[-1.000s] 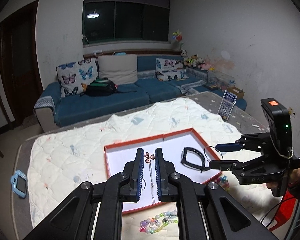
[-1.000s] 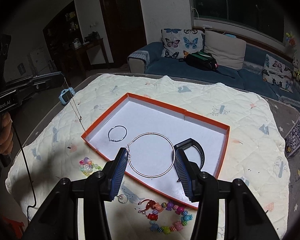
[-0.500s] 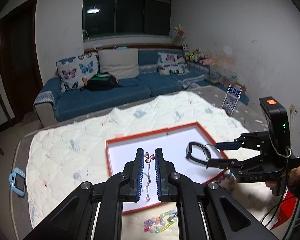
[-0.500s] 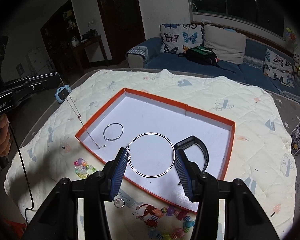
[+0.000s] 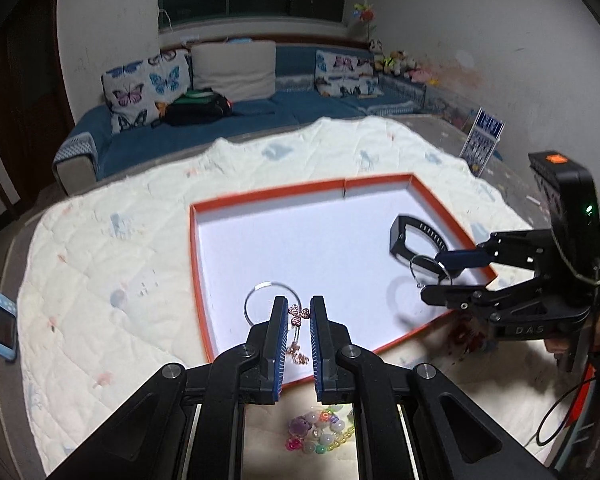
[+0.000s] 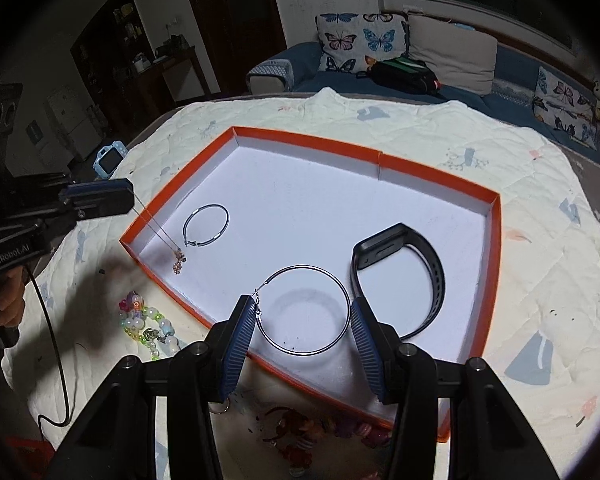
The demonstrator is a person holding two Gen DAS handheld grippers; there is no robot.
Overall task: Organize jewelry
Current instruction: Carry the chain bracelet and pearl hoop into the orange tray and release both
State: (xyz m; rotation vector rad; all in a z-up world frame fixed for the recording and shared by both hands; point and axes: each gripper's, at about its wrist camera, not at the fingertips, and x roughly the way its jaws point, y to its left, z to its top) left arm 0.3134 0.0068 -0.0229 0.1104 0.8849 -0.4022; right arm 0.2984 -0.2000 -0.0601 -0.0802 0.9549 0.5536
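An orange-rimmed white box (image 5: pixel 194 256) (image 6: pixel 436 168) lies on the quilt. My left gripper (image 5: pixel 299 312) is shut on a thin chain necklace with a rose-gold butterfly charm (image 5: pixel 299 316); its chain hangs over the box's near left corner, the lower end touching the floor (image 6: pixel 177 261). My right gripper (image 6: pixel 303 320) is shut on a large silver hoop earring (image 6: pixel 346 300), held across its width just above the box floor. A second hoop (image 6: pixel 206 231) (image 5: pixel 254 296) and a black wristband (image 6: pixel 402 272) (image 5: pixel 418 236) lie in the box.
A pastel bead bracelet (image 6: pixel 148 326) (image 5: pixel 320 434) lies on the quilt outside the box's near edge. A dark red bead bracelet (image 6: pixel 300 436) lies below my right gripper. A small blue toy camera (image 5: pixel 2 328) sits at the quilt's left edge. A sofa stands behind.
Both grippers have come down toward the box. The necklace hung free above the quilt before; its lower end now rests inside the box's corner. The large hoop is closer to the floor.
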